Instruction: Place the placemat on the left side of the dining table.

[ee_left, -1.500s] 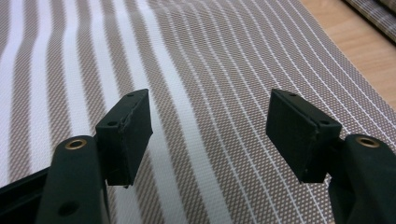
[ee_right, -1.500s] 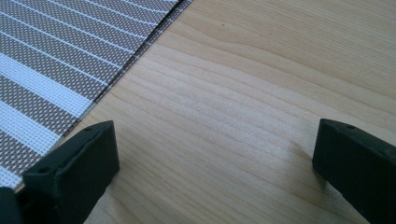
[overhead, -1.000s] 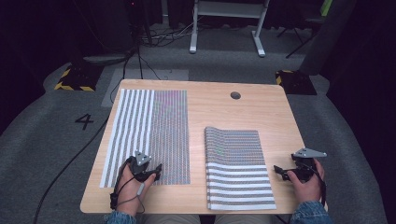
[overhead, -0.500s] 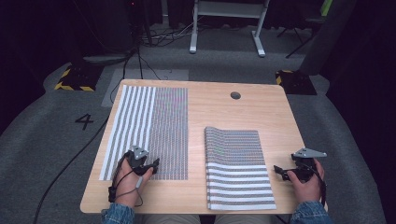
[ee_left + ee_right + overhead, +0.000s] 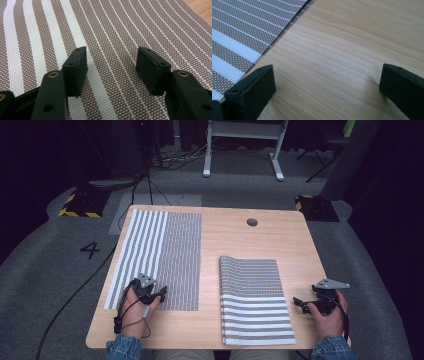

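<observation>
Table: wooden table (image 5: pixel 230 245) carrying 2 striped mats.
Flat mat (image 5: pixel 160 255): left side.
Folded mat (image 5: pixel 252 300): right side.
Left gripper (image 5: pixel 111 66): jaws apart over flat mat.
Right gripper (image 5: pixel 327 85): jaws apart above bare wood beside folded mat.

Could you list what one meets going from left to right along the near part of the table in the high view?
Left tongs over the flat striped mat → bare wooden table → folded striped mat → right tongs.
</observation>
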The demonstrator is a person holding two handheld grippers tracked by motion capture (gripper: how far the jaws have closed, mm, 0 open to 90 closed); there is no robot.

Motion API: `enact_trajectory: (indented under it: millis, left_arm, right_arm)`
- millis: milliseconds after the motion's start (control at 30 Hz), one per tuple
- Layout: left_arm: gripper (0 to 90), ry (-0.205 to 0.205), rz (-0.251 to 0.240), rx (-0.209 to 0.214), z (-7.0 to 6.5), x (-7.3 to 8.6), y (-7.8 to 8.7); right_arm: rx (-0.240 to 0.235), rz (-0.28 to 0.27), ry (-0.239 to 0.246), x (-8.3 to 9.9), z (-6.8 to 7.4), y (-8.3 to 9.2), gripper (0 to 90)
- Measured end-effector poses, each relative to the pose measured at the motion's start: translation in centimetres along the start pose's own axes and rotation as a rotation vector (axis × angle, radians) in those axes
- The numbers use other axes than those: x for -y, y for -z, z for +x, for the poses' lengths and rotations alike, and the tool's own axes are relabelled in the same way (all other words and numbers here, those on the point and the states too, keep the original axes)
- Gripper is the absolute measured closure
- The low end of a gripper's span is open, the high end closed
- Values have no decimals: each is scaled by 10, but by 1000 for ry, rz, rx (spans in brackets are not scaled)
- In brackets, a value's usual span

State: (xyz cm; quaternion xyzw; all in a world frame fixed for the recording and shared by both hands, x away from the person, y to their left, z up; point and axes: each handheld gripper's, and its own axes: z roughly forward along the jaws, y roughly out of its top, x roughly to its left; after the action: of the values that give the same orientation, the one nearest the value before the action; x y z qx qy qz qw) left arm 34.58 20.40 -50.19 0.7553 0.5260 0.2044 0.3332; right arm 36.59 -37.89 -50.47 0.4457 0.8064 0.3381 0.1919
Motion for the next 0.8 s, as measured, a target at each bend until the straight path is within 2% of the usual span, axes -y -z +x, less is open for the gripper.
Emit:
enact_trajectory:
  millis: [167, 533, 600, 633, 800]
  left_arm:
    - [409, 9, 0, -18, -2, 1, 0]
    - [378, 3, 3, 4, -10, 5, 5]
    - [375, 13, 21, 16, -11, 4, 7]
    - [371, 13, 9, 10, -12, 2, 10]
    - [340, -23, -55, 39, -18, -5, 27]
  right_arm:
    - [0, 0, 1, 0, 0, 0, 5]
    - [0, 1, -1, 0, 0, 0, 5]
    - [0, 1, -1, 0, 0, 0, 5]
    - [1, 0, 1, 0, 0, 0, 5]
    - [0, 0, -1, 0, 0, 0, 5]
